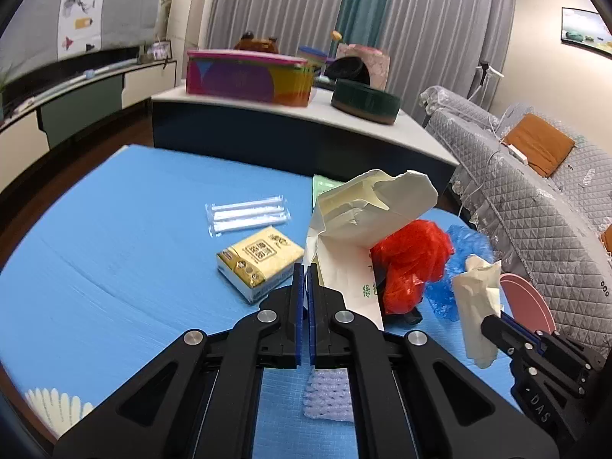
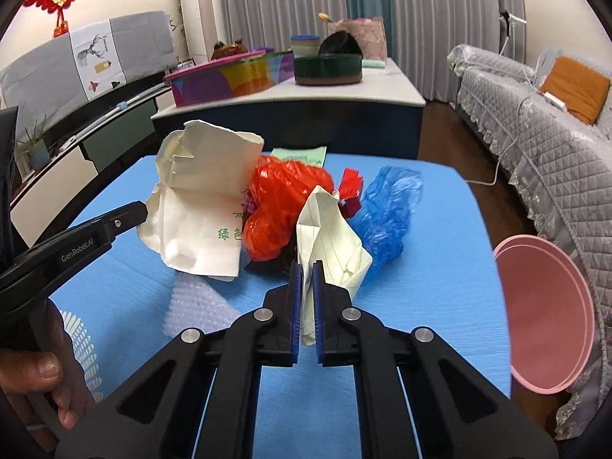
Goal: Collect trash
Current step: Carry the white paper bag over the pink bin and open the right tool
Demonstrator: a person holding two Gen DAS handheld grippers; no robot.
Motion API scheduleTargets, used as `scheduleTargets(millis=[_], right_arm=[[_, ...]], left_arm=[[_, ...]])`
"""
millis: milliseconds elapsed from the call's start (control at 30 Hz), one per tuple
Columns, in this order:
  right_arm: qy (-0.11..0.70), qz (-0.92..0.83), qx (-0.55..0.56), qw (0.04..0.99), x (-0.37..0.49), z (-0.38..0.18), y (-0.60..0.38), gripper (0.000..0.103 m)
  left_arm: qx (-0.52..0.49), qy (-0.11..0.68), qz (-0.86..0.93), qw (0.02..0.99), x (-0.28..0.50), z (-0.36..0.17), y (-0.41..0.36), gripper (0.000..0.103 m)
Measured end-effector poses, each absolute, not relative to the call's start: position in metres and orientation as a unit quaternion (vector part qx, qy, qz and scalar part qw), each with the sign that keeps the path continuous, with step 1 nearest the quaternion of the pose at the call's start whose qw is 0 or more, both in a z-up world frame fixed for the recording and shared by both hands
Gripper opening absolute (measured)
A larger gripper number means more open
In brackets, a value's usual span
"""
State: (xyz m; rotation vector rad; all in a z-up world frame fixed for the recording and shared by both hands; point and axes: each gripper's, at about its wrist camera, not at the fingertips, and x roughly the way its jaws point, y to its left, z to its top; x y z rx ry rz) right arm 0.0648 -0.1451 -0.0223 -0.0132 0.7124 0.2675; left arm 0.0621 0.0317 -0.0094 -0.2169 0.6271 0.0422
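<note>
The left gripper (image 1: 305, 267) is clenching on the lower edge of a large crumpled cream paper bag with green printed characters (image 1: 355, 237); its blue-padded jaws are standing almost together with the paper pinched between them. The right gripper (image 2: 306, 267) is clenching on a folded sheet of cream lined paper (image 2: 329, 244), which is rising between the blue pads and standing up beyond the fingertips.

Both items are part of a trash pile lying on a blue-covered bench (image 2: 440, 267), toward its far edge. In the pile, a crumpled red plastic bag (image 2: 283, 206) is lying just beside the cream paper bag and touching it, and a crumpled blue plastic bag (image 2: 390, 210) is lying on the side toward the right edge. A small red folded item (image 2: 350, 187) is lying between the red and blue bags. A pale green leaflet (image 2: 302, 155) is lying flat at the far edge behind the pile.

A yellow packet of tissues (image 1: 260, 264) is lying near the middle of the bench, just beside the left gripper's tips. A clear packet of white straws (image 1: 246, 214) is lying behind it, apart from it. A piece of white foam netting (image 1: 329, 394) is lying near the front edge. A round pink plastic basin (image 2: 547, 321) is standing off the right edge of the bench. A person's hand (image 2: 34, 367) is holding the left gripper's handle.
</note>
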Motion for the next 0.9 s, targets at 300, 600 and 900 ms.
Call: scheduleTargets(millis=[300, 600, 900], right_arm=[[0.321, 0.117, 0.001, 0.94, 0.046, 0.0, -0.164, 0.006], [0.306, 0.087, 0.019, 0.948, 0.033, 0.013, -0.196, 0.006], [0.293, 0.05, 0.048, 0.953, 0.026, 0.025, -0.239, 0.006]], left_arm=[[-0.082, 0.278, 0.021, 0.957, 0.041, 0.009, 0.024, 0.002], [-0.066, 0.271, -0.003, 0.96, 0.03, 0.021, 0.004, 0.002], [-0.055, 0.269, -0.042, 0.961, 0.032, 0.037, -0.034, 0.002]])
